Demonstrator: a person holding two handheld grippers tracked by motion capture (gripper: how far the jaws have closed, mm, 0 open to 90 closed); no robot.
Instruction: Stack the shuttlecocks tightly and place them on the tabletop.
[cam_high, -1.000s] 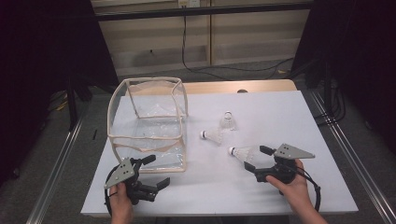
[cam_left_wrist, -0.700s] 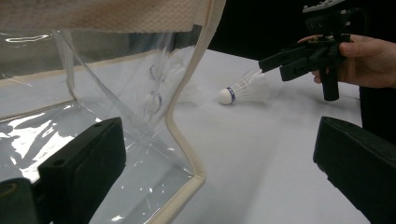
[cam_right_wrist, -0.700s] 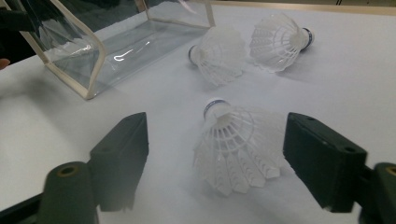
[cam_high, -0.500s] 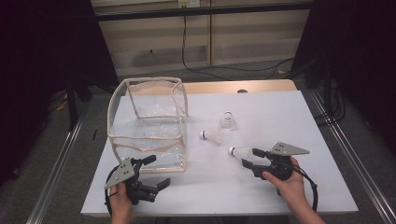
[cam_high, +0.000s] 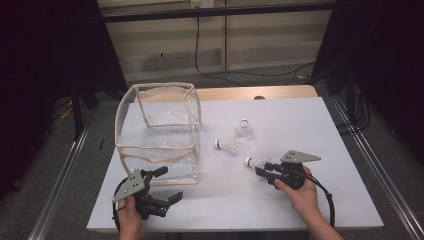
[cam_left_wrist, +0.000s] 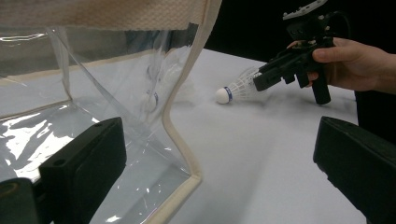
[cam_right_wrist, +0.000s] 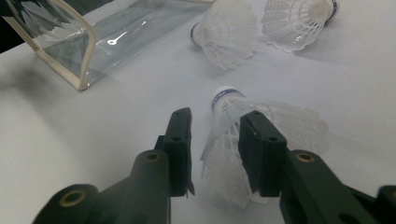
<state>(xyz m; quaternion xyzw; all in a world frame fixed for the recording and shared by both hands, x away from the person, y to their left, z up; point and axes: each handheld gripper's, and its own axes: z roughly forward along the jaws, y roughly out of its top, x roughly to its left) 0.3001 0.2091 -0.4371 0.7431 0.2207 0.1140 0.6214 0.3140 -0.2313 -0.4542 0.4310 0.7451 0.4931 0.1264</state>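
Right tool (cam_high: 261, 169), seen in the high view, lies low over the white bench (cam_high: 330, 130) with its jaws around the skirt of a white shuttlecock (cam_high: 252, 162), which lies on the bench well to the right of the clear bag (cam_high: 160, 132), its cork tip pointing toward the bag. These jaws have just been closing, with the shuttlecock between them. Two more shuttlecocks sit between that one and the bag: a lying one (cam_high: 226, 145) nearer the bag and an upright one (cam_high: 243, 129) behind it. Left tool (cam_high: 162, 189) rests just in front of the bag's near edge, jaws spread and empty. From the left gripper view, the spread jaws frame the bag's cream-trimmed corner (cam_left_wrist: 184, 140), and to the right of the bag the other tool (cam_left_wrist: 261, 79) grips the shuttlecock's (cam_left_wrist: 236, 88) feathers. From the right gripper view, the shuttlecock's (cam_right_wrist: 233, 135) skirt sits between the jaws; the right pad presses on it, and whether the left pad touches cannot be told. The bag (cam_right_wrist: 79, 42) lies at the upper left.
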